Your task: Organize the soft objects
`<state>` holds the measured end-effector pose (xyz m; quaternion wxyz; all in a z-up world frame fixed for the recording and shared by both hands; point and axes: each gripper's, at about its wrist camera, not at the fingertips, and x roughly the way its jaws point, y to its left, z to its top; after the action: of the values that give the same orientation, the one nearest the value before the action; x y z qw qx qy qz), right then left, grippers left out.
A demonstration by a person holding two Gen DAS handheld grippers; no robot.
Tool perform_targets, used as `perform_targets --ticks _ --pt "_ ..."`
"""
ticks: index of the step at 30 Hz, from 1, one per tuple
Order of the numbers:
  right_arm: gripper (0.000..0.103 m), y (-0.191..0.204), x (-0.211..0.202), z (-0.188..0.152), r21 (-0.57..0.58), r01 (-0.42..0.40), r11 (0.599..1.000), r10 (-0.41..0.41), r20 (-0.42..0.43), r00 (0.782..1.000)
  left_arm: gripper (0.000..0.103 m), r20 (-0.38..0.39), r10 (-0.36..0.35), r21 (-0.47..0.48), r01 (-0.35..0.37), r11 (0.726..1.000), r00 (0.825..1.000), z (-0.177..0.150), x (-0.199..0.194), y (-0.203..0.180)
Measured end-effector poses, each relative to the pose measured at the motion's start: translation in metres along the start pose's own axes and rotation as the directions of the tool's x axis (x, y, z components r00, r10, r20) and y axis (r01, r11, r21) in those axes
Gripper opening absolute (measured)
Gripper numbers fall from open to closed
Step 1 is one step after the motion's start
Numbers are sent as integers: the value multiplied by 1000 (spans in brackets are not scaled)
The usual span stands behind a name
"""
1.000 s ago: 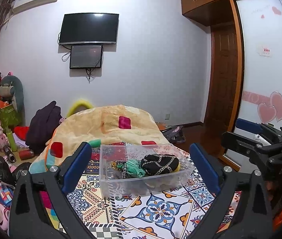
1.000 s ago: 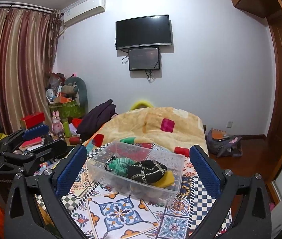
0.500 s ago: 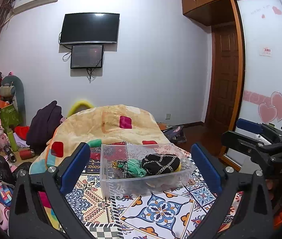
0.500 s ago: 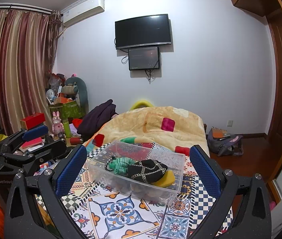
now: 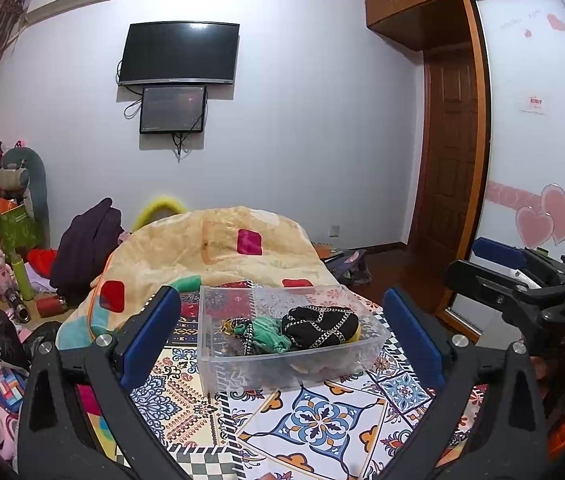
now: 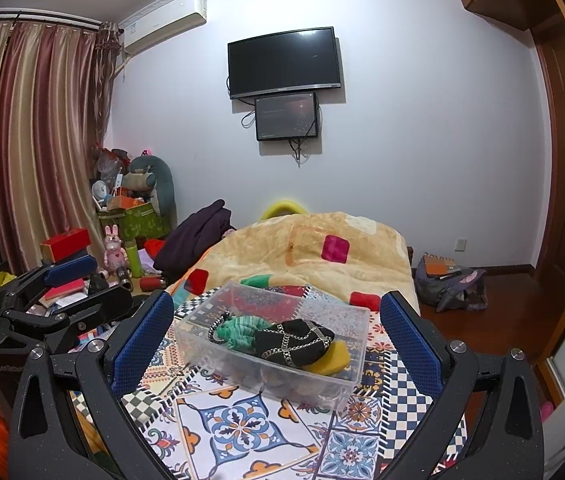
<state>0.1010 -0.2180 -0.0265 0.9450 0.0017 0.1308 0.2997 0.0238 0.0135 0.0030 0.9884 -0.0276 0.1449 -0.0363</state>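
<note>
Both tongs point(image 5: 282, 328) point(image 6: 276, 328) level, agape, seemingly empty

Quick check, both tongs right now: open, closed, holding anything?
Left tongs: open, holding nothing.
Right tongs: open, holding nothing.

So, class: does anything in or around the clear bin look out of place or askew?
Nothing stands out. The clear bin sits flat on the patterned cloth, with the soft items inside it; none spilled.
</note>
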Motion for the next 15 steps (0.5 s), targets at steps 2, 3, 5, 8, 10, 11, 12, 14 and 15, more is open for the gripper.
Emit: perform_targets --ticks 2,3,5,8,10,11,12,14,15 --pt "103 0 1 1 1 2 1000 -2 -2 1000 102 3 2 -7 -2 1000 1000 0 -1 2" --pt "103 0 1 1 1 3 1000 -3 -3 1000 102 4 2 -9 -2 1000 1000 0 -2 3" --pt "103 0 2 1 3 2 1000 -2 -7 1000 102 1 1 -12 -1 1000 1000 0 -2 4" --pt "103 -1 4 0 4 2 1000 -2 -15 1000 102 -3 -8 -11 8 1000 1000 0 -3 5" --pt "103 -1 4 -1 6 0 1000 0 -18 1000 102 -2 -9 -7 9 1000 1000 0 -4 5" --pt "103 -1 4 -1 7 0 1000 1 -19 1000 102 0 -9 -4 9 1000 1000 0 -4 5" --pt "103 -1 4 -1 7 -1 1000 1 -19 1000 102 2 -8 -1 8 1000 1000 0 -4 5" --pt "103 -1 4 -1 8 -1 1000 1 -19 1000 102 3 -7 1 7 1000 1000 0 -6 5" --pt "103 -1 4 -1 8 -2 1000 2 -20 1000 102 3 -7 2 7 1000 1000 0 -6 4"
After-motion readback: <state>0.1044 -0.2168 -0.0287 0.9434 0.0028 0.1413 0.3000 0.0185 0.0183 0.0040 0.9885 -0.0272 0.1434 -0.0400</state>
